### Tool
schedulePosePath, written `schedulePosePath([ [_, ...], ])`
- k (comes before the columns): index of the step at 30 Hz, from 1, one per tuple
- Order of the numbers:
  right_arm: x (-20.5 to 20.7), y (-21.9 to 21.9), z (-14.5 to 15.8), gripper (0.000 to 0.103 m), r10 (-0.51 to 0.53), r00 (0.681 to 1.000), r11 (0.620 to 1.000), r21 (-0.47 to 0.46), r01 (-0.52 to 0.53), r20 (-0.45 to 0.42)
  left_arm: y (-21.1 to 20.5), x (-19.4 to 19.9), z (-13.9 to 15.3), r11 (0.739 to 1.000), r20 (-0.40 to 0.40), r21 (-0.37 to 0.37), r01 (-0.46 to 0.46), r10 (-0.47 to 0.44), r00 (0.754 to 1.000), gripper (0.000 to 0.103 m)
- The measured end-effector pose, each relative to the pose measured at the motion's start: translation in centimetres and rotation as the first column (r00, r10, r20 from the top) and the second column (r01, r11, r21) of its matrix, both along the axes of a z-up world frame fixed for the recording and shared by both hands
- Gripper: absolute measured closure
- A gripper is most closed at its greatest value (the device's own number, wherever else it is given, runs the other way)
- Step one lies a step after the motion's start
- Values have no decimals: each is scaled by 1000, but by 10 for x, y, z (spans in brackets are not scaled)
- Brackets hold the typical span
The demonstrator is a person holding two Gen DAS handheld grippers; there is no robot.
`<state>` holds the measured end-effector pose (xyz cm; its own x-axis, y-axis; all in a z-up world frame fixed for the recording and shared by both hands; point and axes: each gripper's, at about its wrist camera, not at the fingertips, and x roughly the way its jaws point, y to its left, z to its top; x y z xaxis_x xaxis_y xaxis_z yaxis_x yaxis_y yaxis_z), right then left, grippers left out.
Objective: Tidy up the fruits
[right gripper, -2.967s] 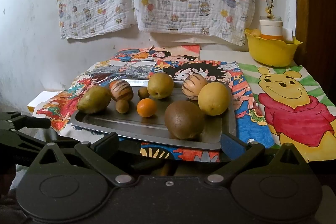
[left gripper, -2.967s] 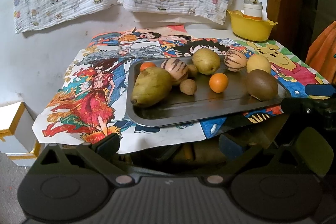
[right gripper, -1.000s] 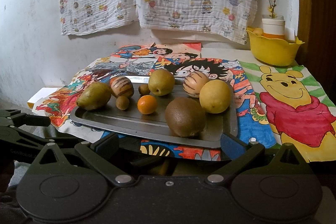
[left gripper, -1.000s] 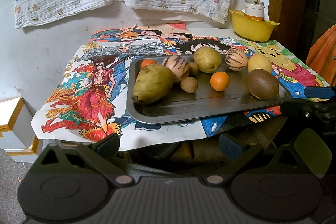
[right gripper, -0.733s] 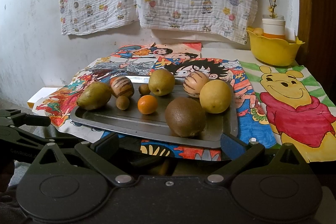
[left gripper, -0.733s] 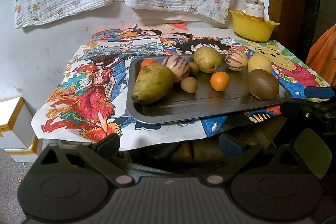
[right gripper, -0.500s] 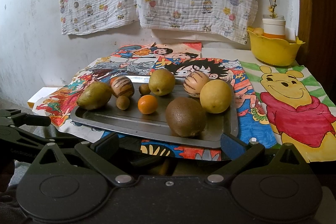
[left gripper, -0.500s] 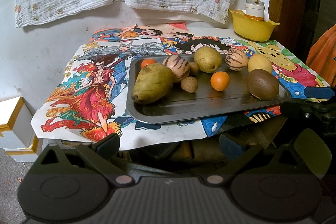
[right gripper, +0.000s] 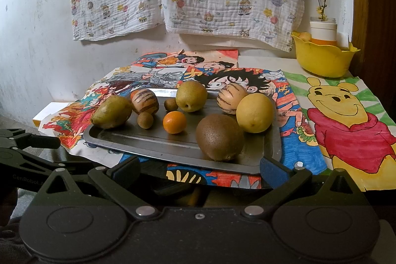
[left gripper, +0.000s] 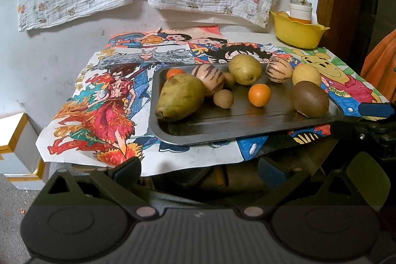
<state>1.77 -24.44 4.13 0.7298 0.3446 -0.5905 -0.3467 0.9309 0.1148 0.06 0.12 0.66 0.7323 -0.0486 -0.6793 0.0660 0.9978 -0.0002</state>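
On the dark metal tray [right gripper: 153,142]: green pear [right gripper: 112,111] at left end, brown kiwi [right gripper: 219,137] and yellow lemon [right gripper: 255,112] at right, small orange [right gripper: 174,122] between.

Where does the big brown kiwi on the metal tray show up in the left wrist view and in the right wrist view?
Left wrist view: the kiwi lies at the right end of the tray, right of centre.
Right wrist view: the kiwi sits at the tray's near edge, around the middle of the picture.
Shared landmark: the yellow bowl at the back right.
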Motion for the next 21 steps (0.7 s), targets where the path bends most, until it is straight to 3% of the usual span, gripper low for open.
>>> schedulePosePath([
  [21,-1,3,0,1,4,1000,1000,-2,-4,2,5,2,2,999,-14,-51,-11,10,1000,0],
])
